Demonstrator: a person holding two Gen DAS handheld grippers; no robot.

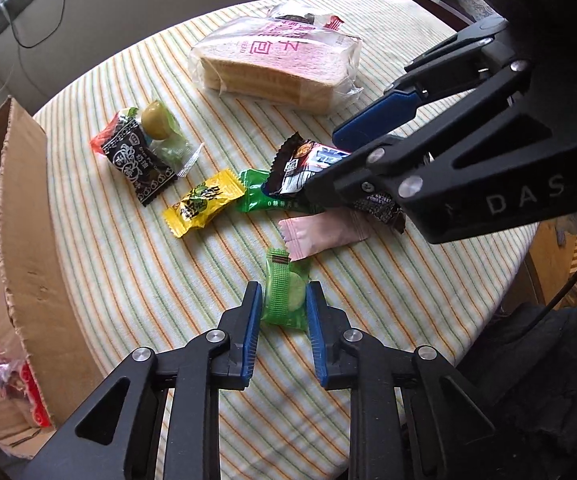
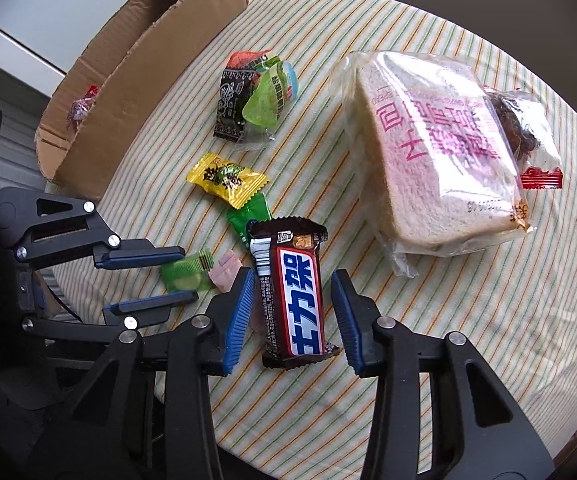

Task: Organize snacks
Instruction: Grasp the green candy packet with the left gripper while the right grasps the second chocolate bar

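Small wrapped snacks lie on a striped tablecloth (image 1: 128, 280). My left gripper (image 1: 284, 288) points down over a green see-through packet (image 1: 284, 300) holding a round green sweet, and both blue pads touch the wrapper's sides. In the right wrist view the same left gripper (image 2: 187, 276) has that green packet (image 2: 186, 276) at its tips. My right gripper (image 2: 293, 274) straddles a brown, red and blue chocolate bar (image 2: 296, 296) lying flat. A gap shows beside the bar on the right pad's side. The left wrist view has the right gripper (image 1: 324, 166) over the bar (image 1: 304, 164).
A cardboard box (image 1: 28, 240) (image 2: 136, 80) with a red packet inside stands at the table's left. A bag of sliced bread (image 1: 272, 64) (image 2: 428, 148) lies at the far side. A yellow candy (image 1: 204, 204), a pink packet (image 1: 320, 232), a flat green packet (image 1: 254, 196) and a black packet (image 1: 140, 160) lie between.
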